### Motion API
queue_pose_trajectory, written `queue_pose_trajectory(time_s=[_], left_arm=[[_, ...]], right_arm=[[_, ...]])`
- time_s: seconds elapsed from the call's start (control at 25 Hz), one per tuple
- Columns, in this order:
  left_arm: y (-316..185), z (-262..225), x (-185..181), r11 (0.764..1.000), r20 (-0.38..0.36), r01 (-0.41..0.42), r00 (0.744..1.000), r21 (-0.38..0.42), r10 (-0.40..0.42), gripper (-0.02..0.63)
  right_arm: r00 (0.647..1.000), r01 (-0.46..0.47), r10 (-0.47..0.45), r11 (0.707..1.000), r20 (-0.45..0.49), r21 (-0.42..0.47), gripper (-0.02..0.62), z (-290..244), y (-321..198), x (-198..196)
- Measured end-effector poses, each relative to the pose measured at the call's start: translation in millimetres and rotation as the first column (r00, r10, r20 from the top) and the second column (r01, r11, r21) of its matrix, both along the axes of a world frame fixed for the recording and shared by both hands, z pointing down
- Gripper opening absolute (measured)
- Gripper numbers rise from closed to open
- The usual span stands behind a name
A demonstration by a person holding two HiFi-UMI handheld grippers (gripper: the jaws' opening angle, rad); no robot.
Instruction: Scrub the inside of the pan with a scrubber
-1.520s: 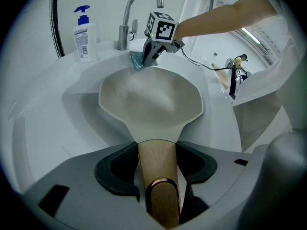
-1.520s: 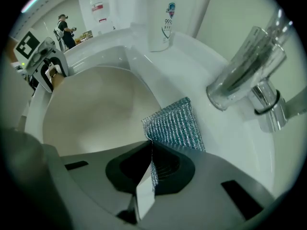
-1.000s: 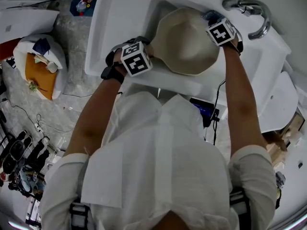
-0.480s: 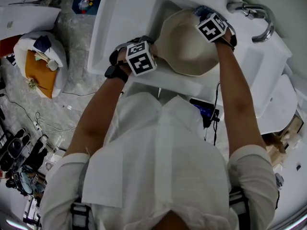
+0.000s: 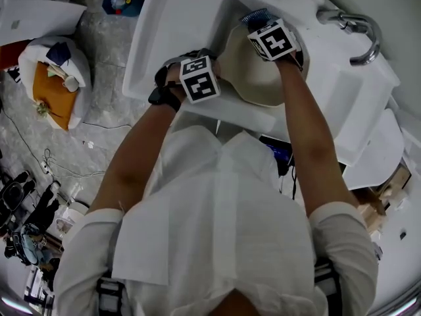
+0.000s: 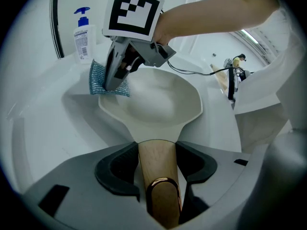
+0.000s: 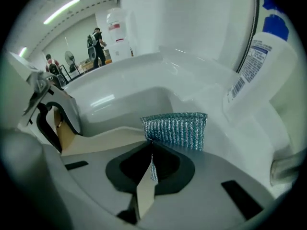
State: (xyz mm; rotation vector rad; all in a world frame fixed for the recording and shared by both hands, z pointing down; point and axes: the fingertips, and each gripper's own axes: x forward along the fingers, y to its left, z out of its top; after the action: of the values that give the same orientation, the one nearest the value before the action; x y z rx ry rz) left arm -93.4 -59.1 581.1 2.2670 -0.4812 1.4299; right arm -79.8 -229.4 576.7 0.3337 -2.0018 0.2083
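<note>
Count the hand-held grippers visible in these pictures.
2. The left hand-held gripper clamps the wooden handle of the cream pan; the right hand-held gripper holds a teal mesh scrubber at the pan's far rim. None seems hidden.

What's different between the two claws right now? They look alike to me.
The left claw clamps the thick wooden handle of the pan, jaws standing wide; the right claw pinches a thin blue-green scrubber, jaws nearly together. The left claw sits at the handle end; the right claw is at the pan's far rim. Both are full and point down into the sink.
</note>
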Motion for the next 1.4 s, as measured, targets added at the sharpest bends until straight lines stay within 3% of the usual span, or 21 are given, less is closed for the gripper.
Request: queue_pose_trajectory(time_s=[0.44, 1.08, 1.24, 1.4], left_arm=[[0, 0, 0, 1.000, -0.001, -0.001, 1.000, 0.002, 0.001, 0.253], [4, -2, 1, 1.000, 0.002, 0.021, 1.000, 0.013, -0.021, 0.256], [7, -7, 0, 0.998, -0.029, 0.055, 0.998, 0.004, -0.055, 0.293], [7, -26, -6, 0.988, -0.102, 0.152, 0.983, 0.008, -0.150, 0.304]], right_arm=[[0.982, -0.009, 0.041, 0.985, 0.182, -0.172, 0.015, -12, 67, -30], [0.975, 0.079, 0.000, 0.934, 0.222, -0.348, 0.015, -24, 156, -8], [0.964, 0.029, 0.069, 0.932, 0.258, -0.361, 0.015, -37, 163, 8], [0.931, -0.082, 0.191, 0.940, 0.311, -0.331, 0.015, -59, 153, 32]])
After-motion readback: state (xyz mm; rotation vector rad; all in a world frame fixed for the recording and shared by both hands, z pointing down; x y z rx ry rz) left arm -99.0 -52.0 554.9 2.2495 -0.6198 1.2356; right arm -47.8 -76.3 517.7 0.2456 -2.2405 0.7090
